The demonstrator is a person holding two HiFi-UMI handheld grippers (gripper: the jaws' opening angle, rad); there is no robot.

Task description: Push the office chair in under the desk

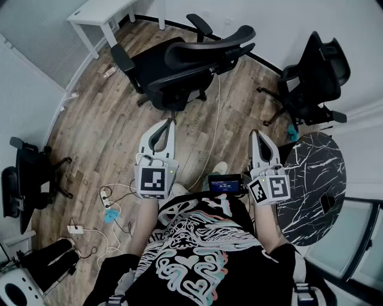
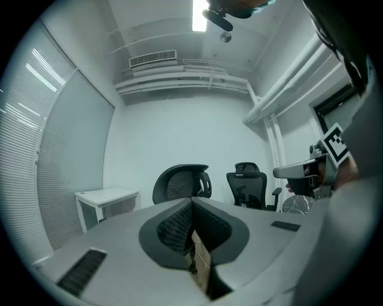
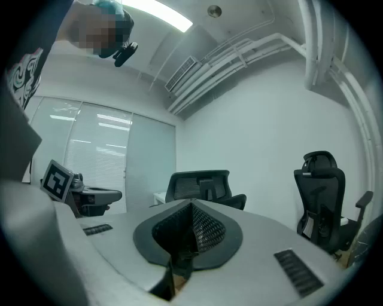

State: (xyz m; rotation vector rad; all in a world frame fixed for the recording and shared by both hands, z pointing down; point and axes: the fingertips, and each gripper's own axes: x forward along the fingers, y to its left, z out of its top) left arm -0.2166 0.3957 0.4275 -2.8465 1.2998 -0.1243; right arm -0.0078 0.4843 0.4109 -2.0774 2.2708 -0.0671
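Wood-plank floor (image 1: 114, 137); black mesh-backed office chair (image 1: 182, 75) upper centre, white rectangular table (image 1: 99, 12) upper left. Left tongs (image 1: 164, 124) and right tongs (image 1: 256, 135) closed together, seemingly empty.

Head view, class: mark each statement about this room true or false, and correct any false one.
1. The office chair stands out on the floor, not under the white desk. True.
2. The left tongs and right tongs grip the chair's backrest. False: both are shut, empty and short of the chair.
3. A round marbled table stands at the person's right. True.
4. The floor is carpeted. False: it is wood planks.
5. A power strip lies on the floor at the person's left. True.
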